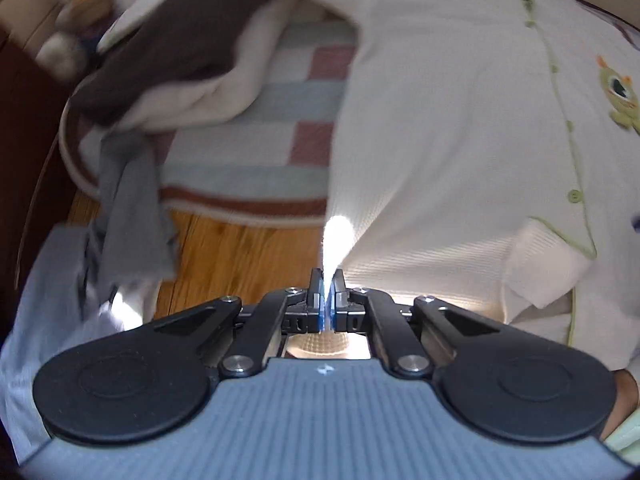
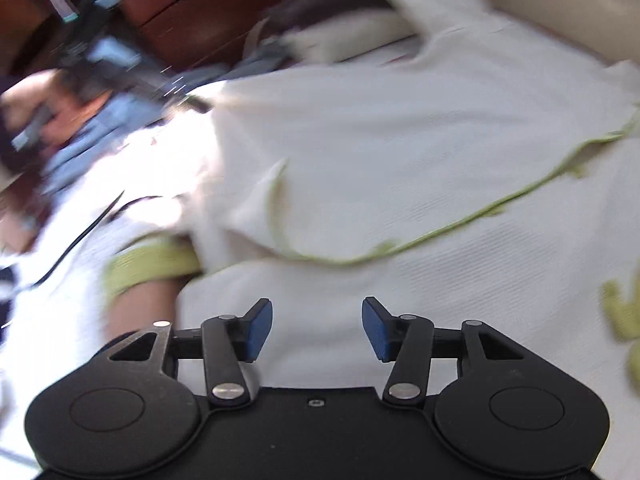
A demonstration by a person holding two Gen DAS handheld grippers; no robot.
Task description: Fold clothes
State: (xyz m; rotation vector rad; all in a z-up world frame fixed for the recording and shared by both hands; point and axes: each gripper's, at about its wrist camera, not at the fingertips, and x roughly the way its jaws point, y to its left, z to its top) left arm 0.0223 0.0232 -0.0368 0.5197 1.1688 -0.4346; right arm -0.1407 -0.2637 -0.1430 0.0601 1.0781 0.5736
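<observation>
1. The cream ribbed shirt (image 1: 440,128), trimmed in green with small buttons, lies spread over the quilted mat (image 1: 248,152), filling the left wrist view from 12 to 4 o'clock.
2. The left gripper (image 1: 327,280) is clamped on a pinch of the shirt's edge; the right gripper (image 2: 317,328) hovers over the cloth with its pads spread, gripping nothing.
3. The shirt looks light, soft and limp, so it will likely sag; hems, cuffs and the buttoned front seem the firmest holds.
4. A brown-and-cream blanket (image 1: 172,52) crowds 10 o'clock and grey cloth (image 1: 128,208) hangs at 9; bare mat between them gives room.
</observation>
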